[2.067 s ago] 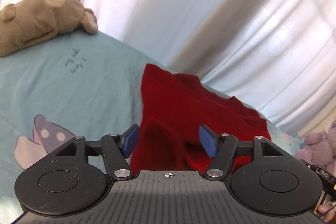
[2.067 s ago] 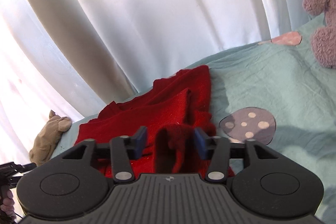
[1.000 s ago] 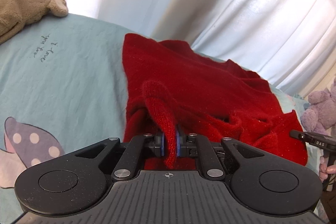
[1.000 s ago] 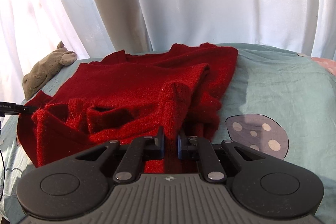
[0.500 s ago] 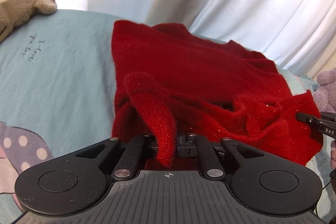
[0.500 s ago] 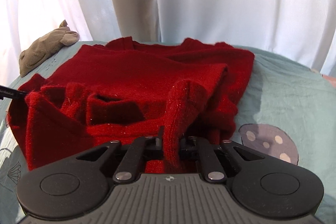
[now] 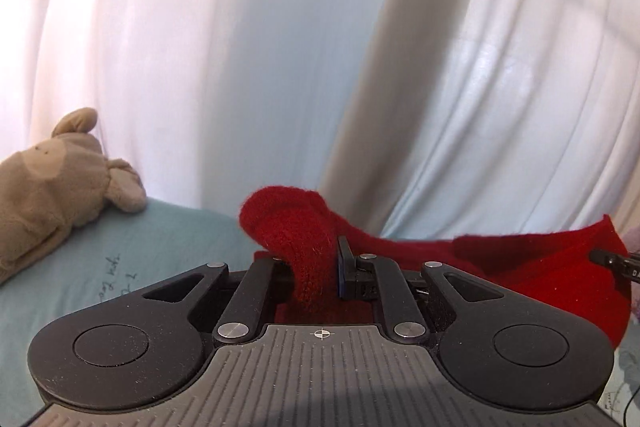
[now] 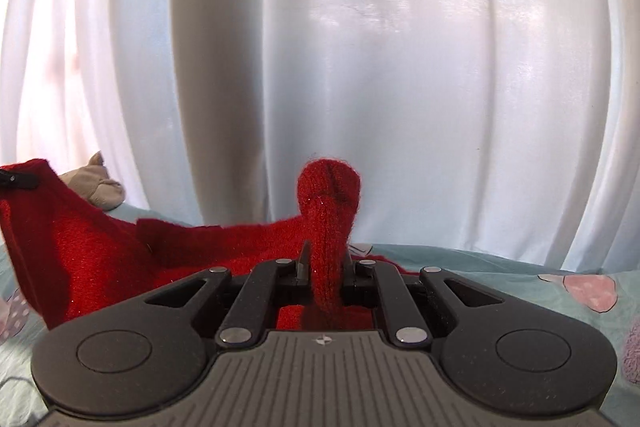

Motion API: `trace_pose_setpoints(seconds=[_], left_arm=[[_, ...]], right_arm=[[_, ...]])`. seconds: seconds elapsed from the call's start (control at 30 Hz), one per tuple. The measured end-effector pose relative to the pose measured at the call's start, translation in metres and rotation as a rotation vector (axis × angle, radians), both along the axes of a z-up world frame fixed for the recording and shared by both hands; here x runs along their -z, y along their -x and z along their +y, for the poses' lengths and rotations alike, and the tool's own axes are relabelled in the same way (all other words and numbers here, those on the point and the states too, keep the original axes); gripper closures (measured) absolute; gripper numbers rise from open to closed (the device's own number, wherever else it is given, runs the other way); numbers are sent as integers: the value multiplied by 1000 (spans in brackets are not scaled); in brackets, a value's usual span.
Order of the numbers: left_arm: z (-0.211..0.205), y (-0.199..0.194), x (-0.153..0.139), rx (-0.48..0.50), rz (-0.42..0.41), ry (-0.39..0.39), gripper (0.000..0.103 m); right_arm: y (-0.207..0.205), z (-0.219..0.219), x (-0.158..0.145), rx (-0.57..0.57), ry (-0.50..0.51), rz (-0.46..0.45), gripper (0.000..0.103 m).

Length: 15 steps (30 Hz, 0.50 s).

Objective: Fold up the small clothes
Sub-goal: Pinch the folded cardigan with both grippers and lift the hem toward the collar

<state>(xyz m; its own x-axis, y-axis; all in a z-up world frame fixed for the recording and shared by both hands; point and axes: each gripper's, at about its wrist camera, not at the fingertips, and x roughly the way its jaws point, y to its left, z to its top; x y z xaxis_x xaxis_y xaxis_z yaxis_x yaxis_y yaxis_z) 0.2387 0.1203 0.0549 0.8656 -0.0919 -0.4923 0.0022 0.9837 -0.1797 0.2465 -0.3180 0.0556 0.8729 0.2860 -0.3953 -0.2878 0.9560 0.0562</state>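
Left tool clamped on fold of red sweater; knit bunches above its pads. Right tool likewise pinches sweater fold. Sweater hangs between the 2 tools, above teal bedsheet. Tan plush toy left of left tool; white curtain ahead.

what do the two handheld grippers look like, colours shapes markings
Both look alike. The left gripper and the right gripper each have a matte black body with a ribbed grey plate in the middle, a small crosshair mark at its front edge, a round disc on either side, and black link arms with silver pivot pins. A blue pad face shows on the left gripper; the right one's pads are mostly hidden. No cables show.
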Motion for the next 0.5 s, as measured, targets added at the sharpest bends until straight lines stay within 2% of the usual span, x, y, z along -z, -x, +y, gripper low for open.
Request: trace_pose_setpoints(seconds=[0.1,0.2,0.27,0.3,0.4,0.5], left_arm=[[3,-33,44,-33,129,23,84],[6,-51,82,-35,263,71,77],[6,-52,93,-32,286,96,60],[8,-51,95,-25,283,102,59],[7,-50,90,-11,276,93,62],[7,-56,84,-19,273,87,87]], right_arm=[[-34,-4,23,45,-20,95,91],[-62,-3,57,66,-11,249,89],[-67,-1,68,62,-1,289,85],[-67,0,69,52,4,287,83],[-64,-1,66,24,10,281,82],[-69,6,65,29,72,302,82]])
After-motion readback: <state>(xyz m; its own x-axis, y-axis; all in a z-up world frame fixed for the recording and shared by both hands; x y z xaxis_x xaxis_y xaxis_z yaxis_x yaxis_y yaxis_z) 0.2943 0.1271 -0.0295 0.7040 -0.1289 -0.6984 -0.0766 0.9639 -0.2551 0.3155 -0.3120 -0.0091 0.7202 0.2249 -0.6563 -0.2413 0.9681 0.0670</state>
